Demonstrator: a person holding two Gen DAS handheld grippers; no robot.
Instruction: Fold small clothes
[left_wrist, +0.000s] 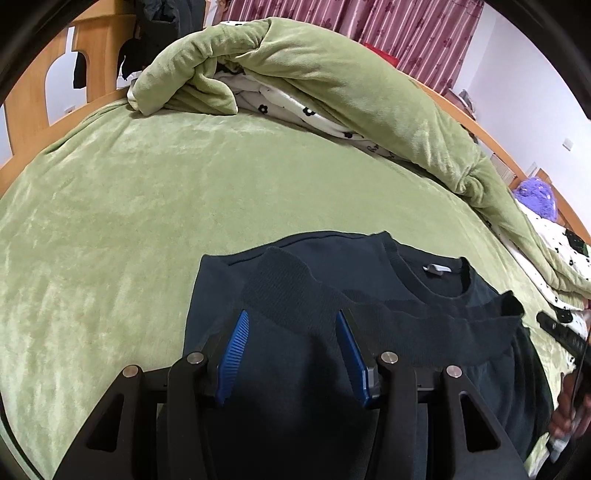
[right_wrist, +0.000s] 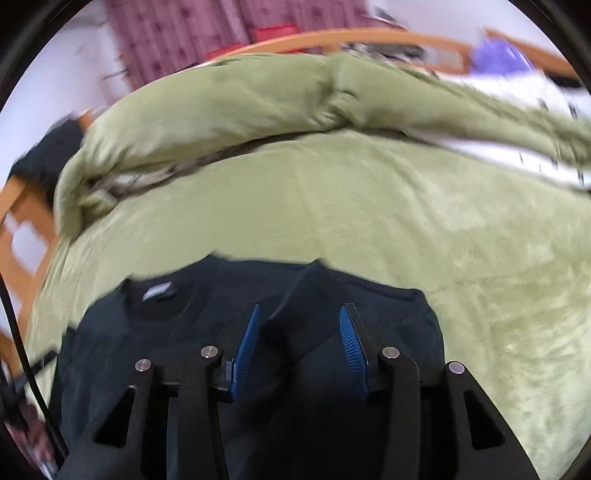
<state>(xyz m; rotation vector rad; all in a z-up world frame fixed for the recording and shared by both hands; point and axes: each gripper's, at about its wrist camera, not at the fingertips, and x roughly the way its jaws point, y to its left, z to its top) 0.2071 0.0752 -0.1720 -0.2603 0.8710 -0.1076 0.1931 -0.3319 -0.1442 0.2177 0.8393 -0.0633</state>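
Observation:
A dark navy sweatshirt (left_wrist: 280, 369) lies on the green plush bedspread (left_wrist: 147, 206), collar and white label (left_wrist: 435, 269) facing up. Its ribbed hem (left_wrist: 291, 288) is folded up over the body toward the collar. My left gripper (left_wrist: 291, 321) is open, blue pads on either side of the folded hem's left part, holding nothing. In the blurred right wrist view, my right gripper (right_wrist: 299, 314) is open over the right part of the sweatshirt (right_wrist: 155, 354), with a raised fold of fabric (right_wrist: 306, 284) between its pads.
A rolled green duvet (left_wrist: 332, 81) with a white flowered lining runs along the far side of the bed. A wooden bed frame (left_wrist: 33, 99) stands at the left, with pink curtains (left_wrist: 406, 29) behind. A purple plush thing (left_wrist: 537, 197) lies at the far right.

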